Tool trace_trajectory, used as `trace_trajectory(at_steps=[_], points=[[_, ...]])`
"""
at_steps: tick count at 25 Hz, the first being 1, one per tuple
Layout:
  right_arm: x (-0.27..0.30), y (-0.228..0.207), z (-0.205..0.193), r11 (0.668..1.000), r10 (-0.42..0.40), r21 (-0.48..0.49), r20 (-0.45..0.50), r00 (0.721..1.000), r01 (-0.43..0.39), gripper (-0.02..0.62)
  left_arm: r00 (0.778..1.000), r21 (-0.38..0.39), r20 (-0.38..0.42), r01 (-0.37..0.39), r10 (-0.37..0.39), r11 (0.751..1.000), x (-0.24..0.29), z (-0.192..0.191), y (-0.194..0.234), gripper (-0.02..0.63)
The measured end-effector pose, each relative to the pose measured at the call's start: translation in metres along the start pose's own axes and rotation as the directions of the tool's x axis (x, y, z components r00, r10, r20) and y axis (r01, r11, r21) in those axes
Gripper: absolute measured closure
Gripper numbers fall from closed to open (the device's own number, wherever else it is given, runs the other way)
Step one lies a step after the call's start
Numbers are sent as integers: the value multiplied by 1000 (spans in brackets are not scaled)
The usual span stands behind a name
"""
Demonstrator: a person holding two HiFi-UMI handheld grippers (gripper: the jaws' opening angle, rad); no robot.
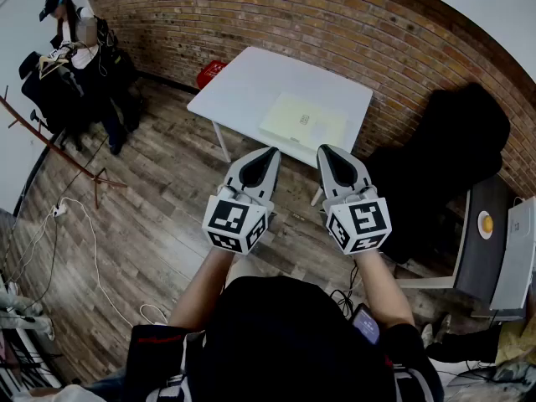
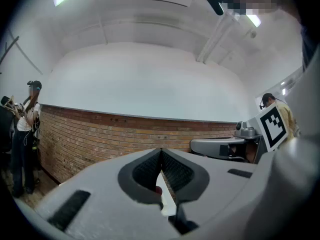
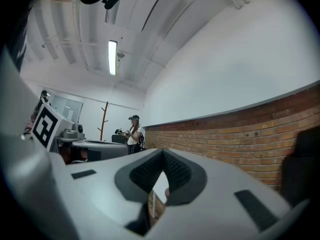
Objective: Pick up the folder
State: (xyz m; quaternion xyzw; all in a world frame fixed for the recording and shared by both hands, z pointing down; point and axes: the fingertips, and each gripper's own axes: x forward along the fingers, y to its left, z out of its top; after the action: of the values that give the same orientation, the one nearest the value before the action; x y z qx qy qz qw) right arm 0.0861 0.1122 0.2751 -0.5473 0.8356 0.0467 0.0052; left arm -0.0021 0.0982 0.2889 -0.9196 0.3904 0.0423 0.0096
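Items we record at this moment:

1. Folder [image 1: 303, 121]: pale yellow and flat. It lies on the tabletop toward the right near corner, with its front side close to the near edge. We see a small printed patch on its cover but cannot read it. Nothing touches the folder.

2. Table [image 1: 243, 78]: white and rectangular, with its far edge toward the brick wall [image 1: 276, 15]. We see nothing on the tabletop but the folder.

3. Left gripper [image 1: 270, 152]: we hold it over the wooden floor [image 1: 142, 224], short of the table's near edge, with its tip pointing at the table. In the left gripper view its jaws [image 2: 161, 152] are pressed together with nothing between them. Its marker cube [image 1: 234, 221] faces the head camera.

4. Right gripper [image 1: 326, 151]: it is level with the left one and just beside it, also short of the near edge and apart from the folder. In the right gripper view its jaws [image 3: 162, 152] meet, and no item is clamped. Its marker cube [image 1: 360, 223] is also in plain view.

5. Surroundings: a red item [image 1: 211, 72] stands on the floor by the table's left far corner. A black chair [image 1: 452, 153] is beyond the table's right edge. A person [image 1: 75, 44] stands well apart at the far left. Cables [image 1: 79, 224] trail across the floor.
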Motion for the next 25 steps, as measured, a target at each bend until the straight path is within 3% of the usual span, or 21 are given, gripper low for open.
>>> trace_trajectory(at_steps=[5, 25], points=[[1, 1, 2, 999, 14, 41, 7, 1000, -14, 566, 1000, -23, 12, 9, -9, 1000, 1, 5, -4, 588], [-10, -4, -15, 998, 41, 40, 6, 999, -41, 566, 1000, -19, -22, -16, 15, 1000, 0, -9, -18, 588]])
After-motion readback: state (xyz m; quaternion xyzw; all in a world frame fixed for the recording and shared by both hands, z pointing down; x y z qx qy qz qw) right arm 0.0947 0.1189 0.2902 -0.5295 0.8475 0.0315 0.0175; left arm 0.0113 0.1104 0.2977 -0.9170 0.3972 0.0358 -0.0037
